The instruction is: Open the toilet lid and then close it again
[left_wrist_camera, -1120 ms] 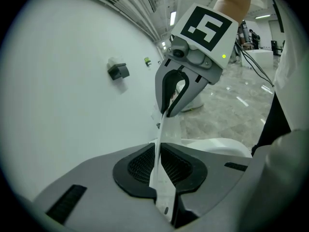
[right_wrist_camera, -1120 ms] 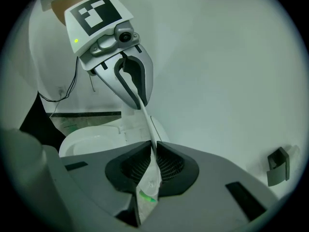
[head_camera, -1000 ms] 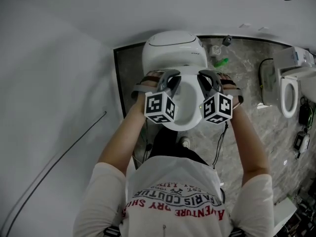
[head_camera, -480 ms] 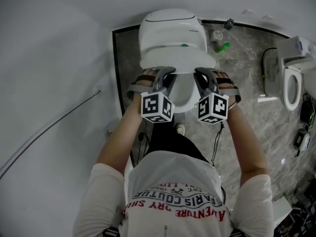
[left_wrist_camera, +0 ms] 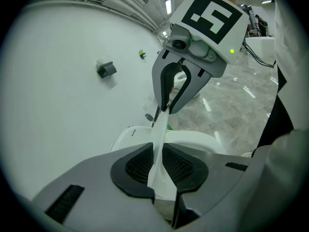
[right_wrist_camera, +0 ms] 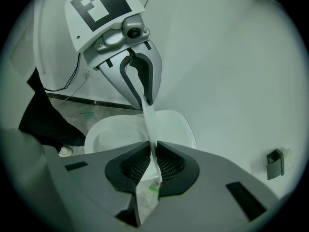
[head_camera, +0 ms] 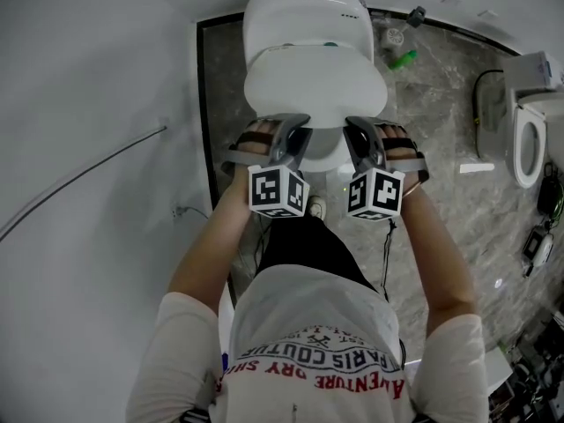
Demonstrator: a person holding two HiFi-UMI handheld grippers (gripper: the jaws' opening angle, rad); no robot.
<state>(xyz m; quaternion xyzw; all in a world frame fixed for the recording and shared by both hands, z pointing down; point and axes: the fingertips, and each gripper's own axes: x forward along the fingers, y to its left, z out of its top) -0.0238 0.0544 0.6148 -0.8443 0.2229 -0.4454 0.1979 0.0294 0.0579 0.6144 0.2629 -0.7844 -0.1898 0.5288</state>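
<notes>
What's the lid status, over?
Left gripper and right gripper shut on the white plastic toilet lid, left jaws just easing open. Lid partly down. White toilet seat below, nothing on it.

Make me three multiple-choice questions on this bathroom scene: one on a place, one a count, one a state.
1. The green object lies: A in the bowl; B on the floor beside the tank; C on a shelf.
2. Toilets in the head view: A one; B four; C two.
3. The right hand-held gripper is: A shut on the toilet lid's edge; B open, empty; C holding a brush.
B: it rests on floor by the tank. C: near toilet plus second toilet. A: pads press the lid.
</notes>
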